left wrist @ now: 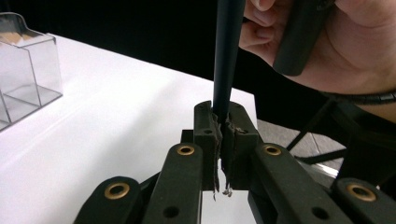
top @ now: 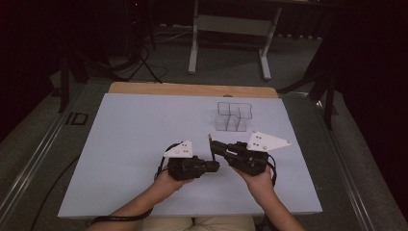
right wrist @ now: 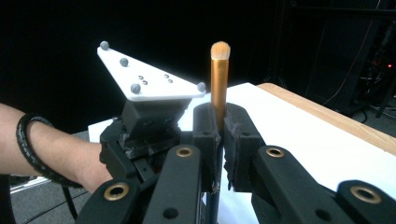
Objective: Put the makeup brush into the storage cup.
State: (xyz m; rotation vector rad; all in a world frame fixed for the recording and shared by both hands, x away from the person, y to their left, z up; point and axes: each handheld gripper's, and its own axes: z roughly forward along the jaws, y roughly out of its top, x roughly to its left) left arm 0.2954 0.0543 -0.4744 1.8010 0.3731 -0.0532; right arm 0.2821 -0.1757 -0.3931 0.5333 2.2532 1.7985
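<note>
I am clamping a makeup brush [right wrist: 218, 79] in both tools: my right tool [right wrist: 219, 126] is gripping its gold ferrule, my left tool [left wrist: 223, 122] its black handle, near the clear organizer [top: 234, 116] on the bench [top: 134, 144].

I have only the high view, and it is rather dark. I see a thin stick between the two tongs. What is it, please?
Observer: It is a small brush. The right gripper view shows a gold collar and a pale tuft of bristles at its end.
Operator: Are the right tongs closed on it?
Observer: Yes. The right tongs are shut on the gold part, and the bristles stand clear above them.
Operator: And the left tongs?
Observer: The left tongs are shut on the black handle of the same brush, which rises straight out of them.
</note>
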